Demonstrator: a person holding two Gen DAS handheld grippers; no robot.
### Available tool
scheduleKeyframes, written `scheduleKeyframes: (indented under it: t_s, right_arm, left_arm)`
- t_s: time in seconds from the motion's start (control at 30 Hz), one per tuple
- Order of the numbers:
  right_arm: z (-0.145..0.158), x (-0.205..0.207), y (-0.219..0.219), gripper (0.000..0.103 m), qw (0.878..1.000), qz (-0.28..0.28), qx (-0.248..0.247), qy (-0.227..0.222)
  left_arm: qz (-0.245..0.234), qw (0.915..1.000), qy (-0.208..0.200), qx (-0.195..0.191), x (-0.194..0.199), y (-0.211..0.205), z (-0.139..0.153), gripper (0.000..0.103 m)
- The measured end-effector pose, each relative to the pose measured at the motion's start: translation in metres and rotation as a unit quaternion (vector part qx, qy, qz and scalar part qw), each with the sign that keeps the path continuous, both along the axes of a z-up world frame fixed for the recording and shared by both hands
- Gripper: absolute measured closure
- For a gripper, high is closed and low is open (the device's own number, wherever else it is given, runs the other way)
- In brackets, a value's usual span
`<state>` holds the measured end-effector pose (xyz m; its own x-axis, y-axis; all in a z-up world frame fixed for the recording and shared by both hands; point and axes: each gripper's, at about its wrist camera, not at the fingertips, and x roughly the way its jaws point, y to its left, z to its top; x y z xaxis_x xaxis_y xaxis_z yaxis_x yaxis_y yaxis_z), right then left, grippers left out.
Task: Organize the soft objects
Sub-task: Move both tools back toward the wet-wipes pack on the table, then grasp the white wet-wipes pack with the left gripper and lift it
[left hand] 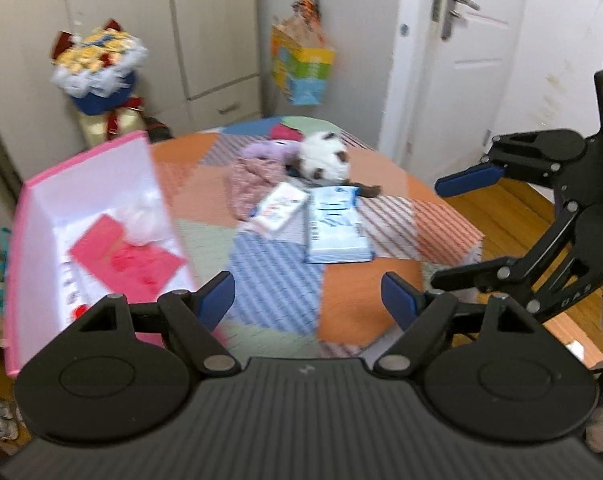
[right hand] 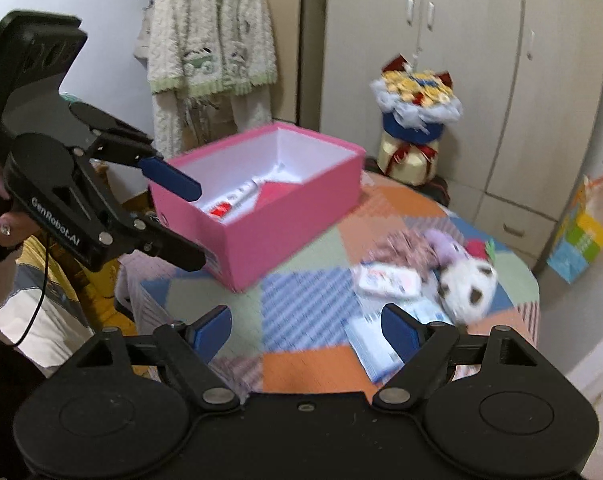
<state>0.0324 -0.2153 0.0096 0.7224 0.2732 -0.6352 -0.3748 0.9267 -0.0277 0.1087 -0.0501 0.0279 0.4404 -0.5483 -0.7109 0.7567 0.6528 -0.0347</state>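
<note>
A pink box stands open at the table's left, with a red packet and a white soft bundle inside. Toward the far side of the table lie a black-and-white plush, a purple plush, a pinkish cloth, a white tissue pack and a blue-white pack. My left gripper is open and empty near the box. My right gripper is open and empty at the table's right.
The round table has a patchwork cloth. A blue-and-white gift bouquet stands behind it by grey cupboards. A colourful bag hangs near a white door. A fuzzy coat hangs on the wall.
</note>
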Motion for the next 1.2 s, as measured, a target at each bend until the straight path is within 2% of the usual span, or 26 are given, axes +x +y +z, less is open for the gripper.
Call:
scheduleKeyframes:
  t_s: [0.17,0.27,0.4,0.6,0.8,0.87,0.93,1.03,1.2]
  right_arm:
    - [-0.028,0.005,-0.027,0.018,0.999,-0.014,0.016,0.029]
    - [-0.047,0.014,-0.038,0.018,0.999,-0.016,0.012,0.036]
    - [-0.072,0.028,-0.049,0.018,1.000,-0.011,0.002,0.021]
    - [-0.110,0.055,-0.058,0.018,0.999,-0.018,0.007,0.028]
    - [-0.135,0.071,-0.052,0.018,0.999,-0.032,-0.017,0.012]
    - [-0.140,0.076,-0.049,0.018,0.999,-0.038,-0.027,0.004]
    - [-0.142,0.077,-0.049,0.018,0.999,-0.043,-0.015,-0.006]
    - [-0.146,0.077,-0.051,0.018,0.999,-0.046,0.005,-0.014]
    - [-0.153,0.075,-0.055,0.017,0.996,-0.071,0.048,-0.017]
  left_arm:
    - [-0.017,0.9996,0.023,-0.004,0.014,-0.035,-0.020,0.023]
    - [-0.022,0.9995,0.007,-0.019,0.020,-0.053,-0.035,0.024]
    - [-0.015,0.9997,-0.002,-0.021,0.032,-0.076,-0.053,0.025]
    - [0.024,0.9988,0.030,-0.030,0.062,-0.100,-0.085,0.024]
    - [0.036,0.9957,0.076,-0.039,0.088,-0.119,-0.116,0.027]
    - [0.042,0.9954,0.077,-0.038,0.091,-0.121,-0.124,0.028]
    - [0.045,0.9951,0.079,-0.038,0.092,-0.122,-0.131,0.031]
    - [0.047,0.9917,0.107,-0.053,0.095,-0.116,-0.139,0.038]
    - [0.057,0.9889,0.119,-0.069,0.092,-0.112,-0.141,0.040]
